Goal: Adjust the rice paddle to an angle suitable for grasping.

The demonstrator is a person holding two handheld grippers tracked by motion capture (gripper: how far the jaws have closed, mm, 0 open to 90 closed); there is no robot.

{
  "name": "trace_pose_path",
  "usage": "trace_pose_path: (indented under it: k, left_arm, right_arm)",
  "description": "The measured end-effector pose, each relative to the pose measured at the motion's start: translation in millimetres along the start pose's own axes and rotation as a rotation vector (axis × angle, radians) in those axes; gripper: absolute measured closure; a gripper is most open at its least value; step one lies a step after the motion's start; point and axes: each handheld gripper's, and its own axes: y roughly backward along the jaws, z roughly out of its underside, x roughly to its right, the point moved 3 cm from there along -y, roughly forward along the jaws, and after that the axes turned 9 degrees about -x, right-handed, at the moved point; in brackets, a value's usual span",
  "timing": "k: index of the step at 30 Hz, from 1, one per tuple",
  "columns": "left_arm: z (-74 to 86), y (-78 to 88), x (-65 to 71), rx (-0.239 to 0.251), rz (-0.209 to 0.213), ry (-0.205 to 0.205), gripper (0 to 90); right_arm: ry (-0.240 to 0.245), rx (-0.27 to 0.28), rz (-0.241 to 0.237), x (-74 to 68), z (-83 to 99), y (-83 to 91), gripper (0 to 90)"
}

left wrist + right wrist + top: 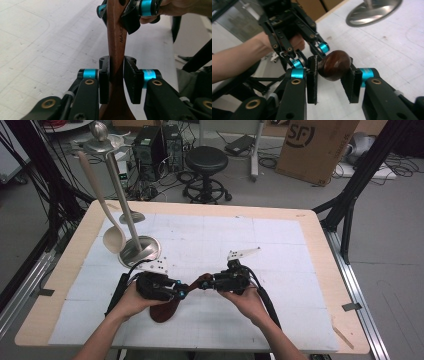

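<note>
Centrally, low in the high view: dark brown wooden spoon [166, 309], held just above the white table cover [280, 245] between two hand-held grippers. Broad bowl end hanging toward the bottom of the frame, slim handle running up and right.

Likely light, rigid and hard. Polished finish, so probably a little slippery under flat pads. Not fragile. Best taken on the flat sides of the handle, as now, rather than on the curved bowl or the rounded tip.

Left gripper [116, 65] pinching the handle just above where it widens into the bowl, black pads pressed against both flat sides. Right gripper [332, 75] clamped on the far end of the handle, rounded glossy tip sitting between its pads.

Stamped lettering down the handle in the left gripper view, readable as "MAJO", the rest hidden behind the right gripper's pad.

Farther out, upper left of the high view: metal stand [140, 251] with a round base on the table, cream ladle [114, 240] hanging from it. Upper right, on the floor: cardboard box [320, 155] printed with a large "SF" logo. Black stool [206, 159] at top centre.
</note>
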Motion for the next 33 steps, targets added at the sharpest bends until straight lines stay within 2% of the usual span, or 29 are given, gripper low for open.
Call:
trace_pose_path:
  k: [4, 7, 14, 17, 19, 20, 23, 27, 33]
  left_arm:
    - [-0.4, 0.6, -1.2, 0.009, 0.026, 0.031, 64.9]
    - [-2.1, 1.8, -0.3, 0.019, 0.04, 0.035, 64.8]
    - [-12.9, 3.4, 2.9, 0.026, 0.085, 0.03, 70.1]
    - [-14.6, 5.9, 3.8, 0.031, 0.077, 0.014, 74.1]
    - [-14.8, 7.8, 3.3, 0.036, 0.07, 0.01, 76.8]
    - [-15.1, 9.0, 3.3, 0.048, 0.074, 0.022, 76.9]
    - [-15.4, 15.0, 1.5, 0.068, 0.052, 0.014, 77.2]
    - [-15.8, 21.3, 0.0, 0.098, 0.035, 0.024, 77.3]
    - [-15.6, 29.1, -2.6, 0.118, 0.007, 0.023, 77.5]
  right_arm:
    - [0.014, 0.023, -0.043, -3.8, -2.4, 1.5, 74.3]
    - [0.021, 0.038, -0.061, -7.2, -4.5, 2.8, 76.5]
    - [0.089, 0.03, -0.045, -17.9, -13.2, 1.6, 76.5]
    - [0.109, 0.043, -0.038, -19.8, -15.1, 3.4, 75.1]
    - [0.119, 0.053, -0.03, -19.8, -15.7, 4.9, 65.8]
    - [0.116, 0.051, -0.026, -20.0, -15.6, 5.5, 63.5]
    - [0.133, 0.047, -0.008, -21.3, -15.5, 8.2, 57.9]
    - [0.178, 0.035, 0.059, -23.7, -15.3, 12.7, 47.5]
    - [0.192, 0.003, 0.16, -18.2, -10.2, 20.2, 32.4]
